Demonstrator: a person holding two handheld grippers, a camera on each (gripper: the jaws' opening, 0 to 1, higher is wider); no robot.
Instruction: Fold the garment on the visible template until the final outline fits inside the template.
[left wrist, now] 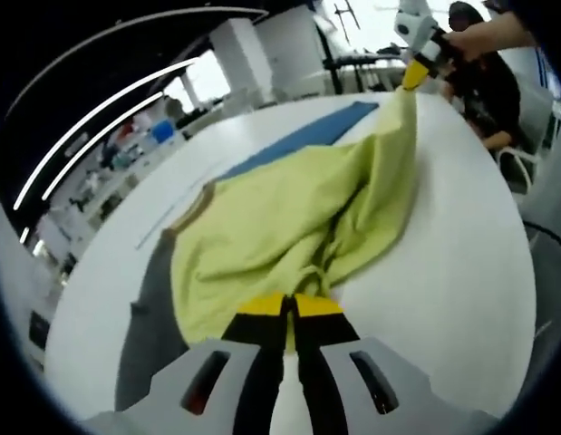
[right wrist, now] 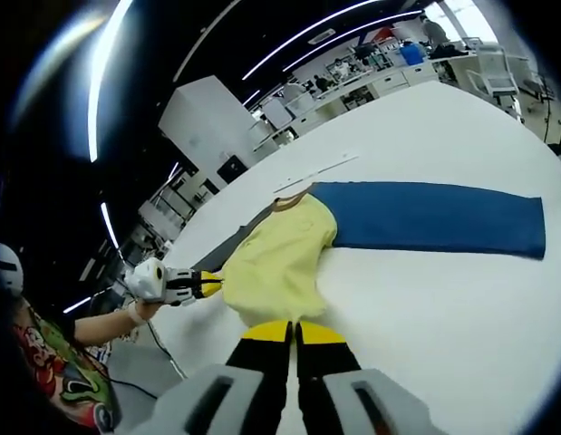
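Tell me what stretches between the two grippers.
The yellow garment spans the gap, one edge pinched in the left gripper and the other in the right gripper, as the left gripper view shows.

Light: bright, from long white ceiling strip lamps (right wrist: 298, 43) overhead.
Glare: the glossy white round table (right wrist: 461, 299) washes out (window area blown white in the left gripper view).
Shadows: soft, faint.
Distortion: strong fisheye bending at edges.
Focus: background slightly blurred.
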